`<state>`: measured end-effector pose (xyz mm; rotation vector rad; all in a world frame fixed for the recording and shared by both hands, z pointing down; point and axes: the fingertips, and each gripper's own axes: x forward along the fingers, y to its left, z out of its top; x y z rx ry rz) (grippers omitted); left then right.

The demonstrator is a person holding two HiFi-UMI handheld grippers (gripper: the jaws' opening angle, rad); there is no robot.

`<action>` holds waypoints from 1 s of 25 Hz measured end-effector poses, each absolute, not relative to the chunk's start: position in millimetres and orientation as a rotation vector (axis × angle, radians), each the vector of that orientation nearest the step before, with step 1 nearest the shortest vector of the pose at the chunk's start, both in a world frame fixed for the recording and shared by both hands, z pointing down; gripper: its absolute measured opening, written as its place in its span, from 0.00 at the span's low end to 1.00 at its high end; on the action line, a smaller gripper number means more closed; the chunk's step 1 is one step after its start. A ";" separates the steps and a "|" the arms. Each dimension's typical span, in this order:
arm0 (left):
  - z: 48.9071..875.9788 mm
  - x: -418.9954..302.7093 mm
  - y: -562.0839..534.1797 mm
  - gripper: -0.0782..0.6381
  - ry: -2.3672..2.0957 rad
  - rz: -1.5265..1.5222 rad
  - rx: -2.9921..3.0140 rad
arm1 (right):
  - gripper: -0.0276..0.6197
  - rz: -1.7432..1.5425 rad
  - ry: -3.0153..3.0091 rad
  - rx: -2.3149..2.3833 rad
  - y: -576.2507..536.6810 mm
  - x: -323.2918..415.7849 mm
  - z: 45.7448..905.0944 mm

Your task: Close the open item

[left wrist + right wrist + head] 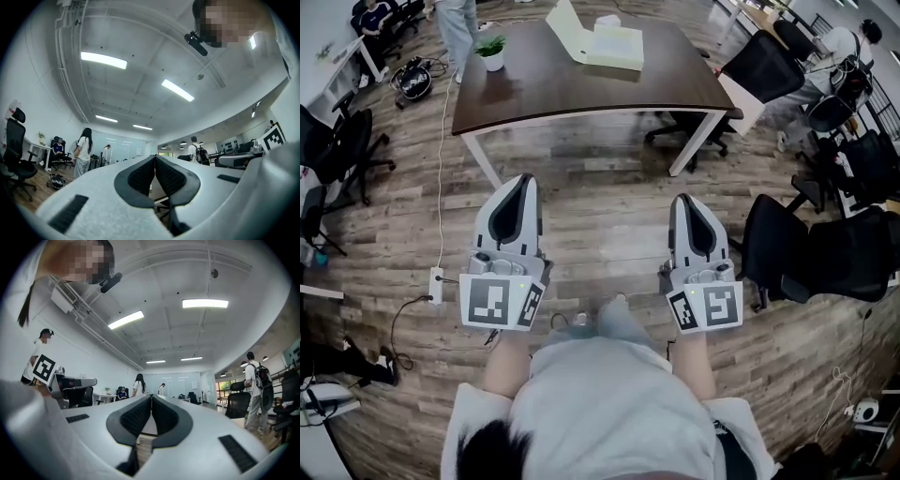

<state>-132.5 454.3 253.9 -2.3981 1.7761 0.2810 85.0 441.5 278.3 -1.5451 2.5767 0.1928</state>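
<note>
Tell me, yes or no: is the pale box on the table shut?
No. In the head view, the pale box on the table has its lid raised open.

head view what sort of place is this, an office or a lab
Probably an open-plan office: a brown table, black swivel chairs nearby, and strip ceiling lights overhead.

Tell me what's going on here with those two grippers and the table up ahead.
A person stands on the wooden floor with a gripper in each hand, some way short of a brown table. The left gripper and right gripper both point toward it, jaws shut with nothing between them. On the table lies a white box with its lid up, and a small potted plant stands near the left end. Neither gripper touches the box, which is not yet closed.
</note>
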 end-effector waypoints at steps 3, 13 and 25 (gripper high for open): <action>259.2 -135.0 443.2 0.12 1.788 0.280 -2.413 | 0.06 0.192 2.592 -1.547 431.2 82.4 280.0; 264.0 -133.5 387.5 0.12 1.809 0.280 -2.398 | 0.06 0.188 2.603 -1.515 370.4 83.2 287.9; 234.4 -118.4 260.3 0.12 1.817 0.289 -2.328 | 0.06 0.231 2.612 -1.425 235.4 91.5 265.4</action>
